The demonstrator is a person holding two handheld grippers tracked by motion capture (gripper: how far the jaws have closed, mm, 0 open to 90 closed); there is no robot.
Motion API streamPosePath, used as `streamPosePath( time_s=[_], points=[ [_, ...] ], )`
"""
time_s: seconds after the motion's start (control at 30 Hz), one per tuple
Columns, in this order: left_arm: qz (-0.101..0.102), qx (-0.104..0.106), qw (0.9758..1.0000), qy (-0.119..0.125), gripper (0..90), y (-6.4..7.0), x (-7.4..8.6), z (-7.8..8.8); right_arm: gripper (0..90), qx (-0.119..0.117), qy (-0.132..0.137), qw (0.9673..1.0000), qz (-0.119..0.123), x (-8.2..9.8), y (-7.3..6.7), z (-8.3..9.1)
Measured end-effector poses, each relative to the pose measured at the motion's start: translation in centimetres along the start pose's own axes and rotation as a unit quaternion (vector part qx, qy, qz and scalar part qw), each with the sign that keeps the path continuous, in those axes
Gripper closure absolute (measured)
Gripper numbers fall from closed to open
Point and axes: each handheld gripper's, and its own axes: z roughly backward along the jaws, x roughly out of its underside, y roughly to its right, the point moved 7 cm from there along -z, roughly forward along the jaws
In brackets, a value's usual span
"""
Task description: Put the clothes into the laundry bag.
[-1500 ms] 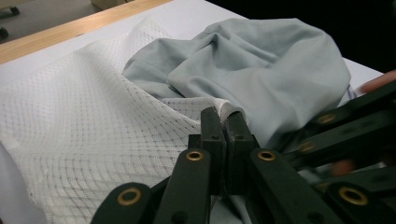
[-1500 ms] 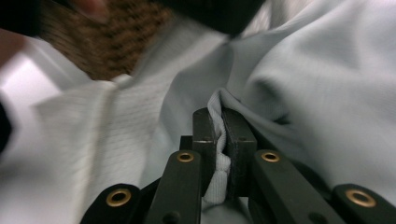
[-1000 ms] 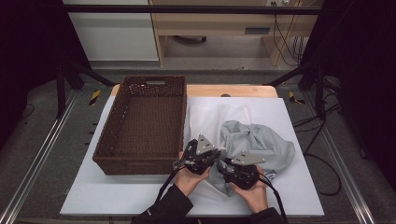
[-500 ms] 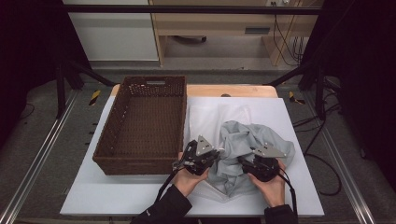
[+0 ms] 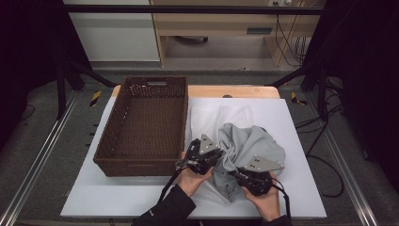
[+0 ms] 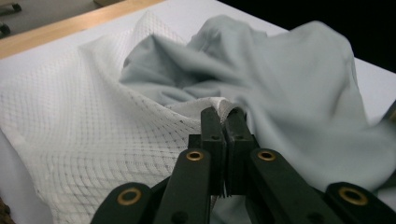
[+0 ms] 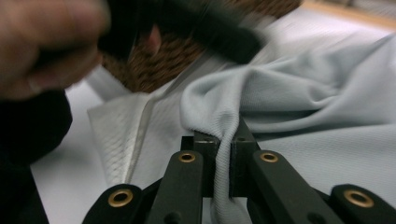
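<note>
White board covers your worktop (image 5: 301,122), with a brown wicker basket (image 5: 141,127) at its left. Just beside it, a grey garment (image 5: 256,150) lies bunched on a white mesh bag (image 6: 93,130). Your left tool (image 6: 223,122) is clamped on the bag's rim, probably to hold its mouth up. Your right tool (image 7: 223,140) has just been closing and now pinches a grey fold, likely to feed the garment into the bag.
</note>
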Motion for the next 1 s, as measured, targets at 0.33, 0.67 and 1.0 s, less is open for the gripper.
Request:
streamPosePath(
  time_s=[0.33,0.67,1.0],
  points=[
    [-0.009,0.003,1.0,0.003,88.8,0.4,0.5,0.5,83.5,0.058,-0.042,0.9971,-0.025,1.4,1.8,-6.3],
    [-0.001,0.002,1.0,-0.003,88.7,-0.6,1.6,0.7,61.2,0.04,-0.019,0.999,-0.004,0.5,0.8,-3.2],
    [-0.006,0.0,1.0,-0.008,88.7,-0.7,1.7,0.6,40.4,0.151,-0.049,0.9863,-0.046,2.6,7.1,0.2]
  ],
)
